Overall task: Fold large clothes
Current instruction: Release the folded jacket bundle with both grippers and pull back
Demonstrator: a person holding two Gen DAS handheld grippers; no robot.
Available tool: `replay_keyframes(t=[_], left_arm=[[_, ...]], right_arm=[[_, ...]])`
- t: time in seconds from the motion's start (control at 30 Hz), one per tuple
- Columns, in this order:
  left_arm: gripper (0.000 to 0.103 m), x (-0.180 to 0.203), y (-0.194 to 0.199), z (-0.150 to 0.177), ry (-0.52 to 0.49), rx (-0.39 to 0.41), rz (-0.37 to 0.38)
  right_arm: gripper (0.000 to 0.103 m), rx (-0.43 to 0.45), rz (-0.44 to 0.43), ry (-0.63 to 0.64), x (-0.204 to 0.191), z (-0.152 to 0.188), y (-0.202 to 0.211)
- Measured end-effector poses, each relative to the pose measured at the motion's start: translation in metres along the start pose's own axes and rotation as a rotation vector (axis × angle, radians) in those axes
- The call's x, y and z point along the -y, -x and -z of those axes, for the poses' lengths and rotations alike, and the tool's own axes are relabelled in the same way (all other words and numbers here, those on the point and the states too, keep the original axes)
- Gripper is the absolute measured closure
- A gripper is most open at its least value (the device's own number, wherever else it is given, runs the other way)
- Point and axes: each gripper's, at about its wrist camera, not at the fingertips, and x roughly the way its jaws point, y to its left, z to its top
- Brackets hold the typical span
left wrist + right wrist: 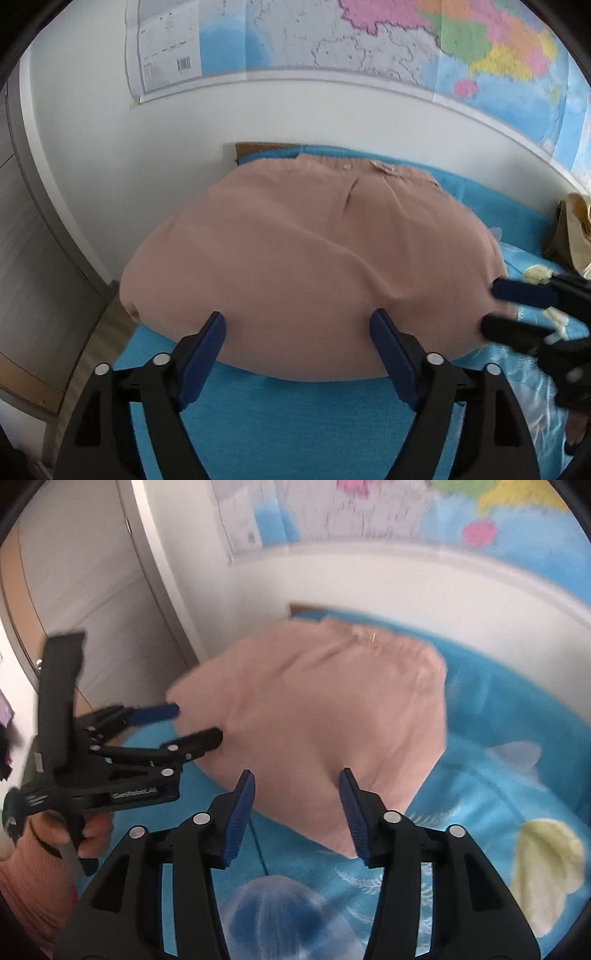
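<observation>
Both tongs, left (297, 330) and right (297, 792), gaping wide, gripping nothing. Risk: snagging only the top layer of the pink garment (314, 258), undoing folds.

Two close fisheye views along each tongs, both over the folded pink garment (314, 258).

Soft, even daylight, no hard shadows; fisheye bends the edges, and the right wrist view is motion-blurred.

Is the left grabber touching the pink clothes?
Cannot tell. In the left wrist view the left gripper is open with the pink garment between its fingertips, but neither view plainly shows contact or a gap.
</observation>
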Motion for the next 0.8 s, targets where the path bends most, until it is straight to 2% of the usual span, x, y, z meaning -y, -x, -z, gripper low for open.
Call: replay_keyframes(t=[0.07,0.13,0.23,0.33,0.43,0.53,0.6,0.67,0.8], left_arm=[[0.018,0.001,-0.002,0.004,0.014,-0.010,-0.005],[0.013,0.002,-0.004,0.005,0.017,-0.021,-0.015],[0.012,-0.001,-0.002,0.009,0.044,-0.027,-0.006],[0.012,0.001,0.001,0.011,0.061,-0.028,-0.010],[0.010,0.008,0.008,0.012,0.059,-0.025,-0.026],[0.006,0.017,0.020,0.016,0.063,-0.001,-0.046],[0.006,0.021,0.028,0.017,0.064,0.017,-0.074],[0.006,0.023,0.038,0.021,0.085,0.044,-0.096],[0.006,0.027,0.055,0.028,0.123,0.068,-0.112]], right_arm=[[0.058,-0.032,0.004,-0.001,0.000,0.004,-0.016],[0.058,-0.046,0.007,-0.007,0.002,0.010,-0.020],[0.058,-0.047,0.003,-0.011,0.003,0.014,-0.015],[0.047,-0.029,-0.017,-0.009,0.002,0.015,-0.001],[0.045,-0.005,-0.009,0.000,-0.004,0.013,0.004],[0.037,0.024,-0.009,0.001,-0.006,0.015,0.014],[0.023,0.052,0.005,-0.003,-0.008,0.017,0.023],[0.015,0.092,0.026,0.003,-0.010,0.019,0.032],[0.007,0.132,0.060,0.012,-0.013,0.027,0.046]])
